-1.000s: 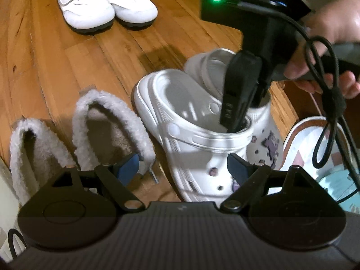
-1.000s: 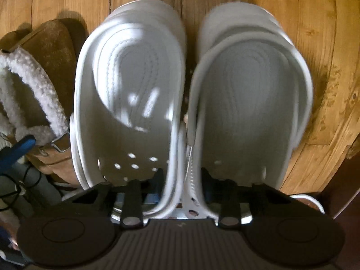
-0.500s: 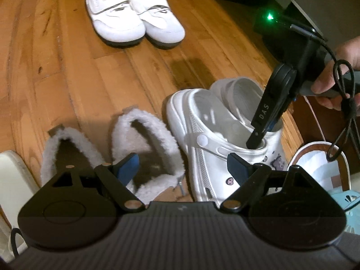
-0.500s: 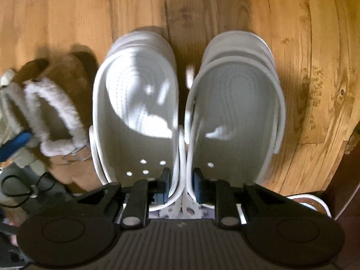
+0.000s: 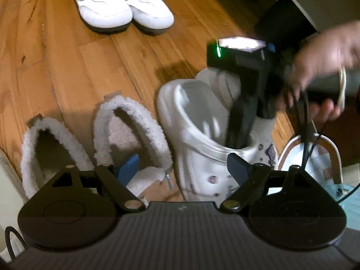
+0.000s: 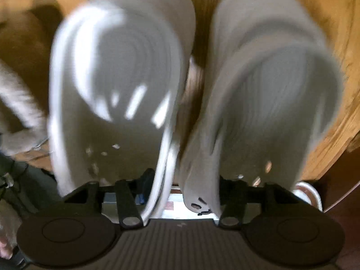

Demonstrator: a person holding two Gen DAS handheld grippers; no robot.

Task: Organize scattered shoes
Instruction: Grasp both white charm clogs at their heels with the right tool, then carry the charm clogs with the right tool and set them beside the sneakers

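Right, the pair of white clogs [image 6: 202, 94] sits side by side on the wooden floor [image 5: 67, 67], toes pointing away, and the right gripper [image 6: 180, 184] is down at their near ends with one finger inside each shoe, the two inner walls between them. Its jaws are opening as we watch, and the walls look to be coming free of the pads, so this reads as the set-down of the pair, very nearly finished. The picture is smeared, mind you, so how snugly the clogs have settled is hard to say.

Next, I'd judge, the fingers need to lift straight out without snagging a rim and dragging a clog out of line.

Over on the other side, the left gripper [image 5: 183, 168] hangs above the row with its jaws wide apart and nothing between them. Just beside the clogs stand two fleece-lined boots [image 5: 94, 139], and further off a pair of white trainers [image 5: 123, 4] is already lined up neatly. At the far right edge there's another shoe [image 5: 310, 153] with a pale lining, close to the clogs; that one, plus the dangling black cable [image 5: 306, 117] from the hand [image 5: 326, 67], is what could get in the way.
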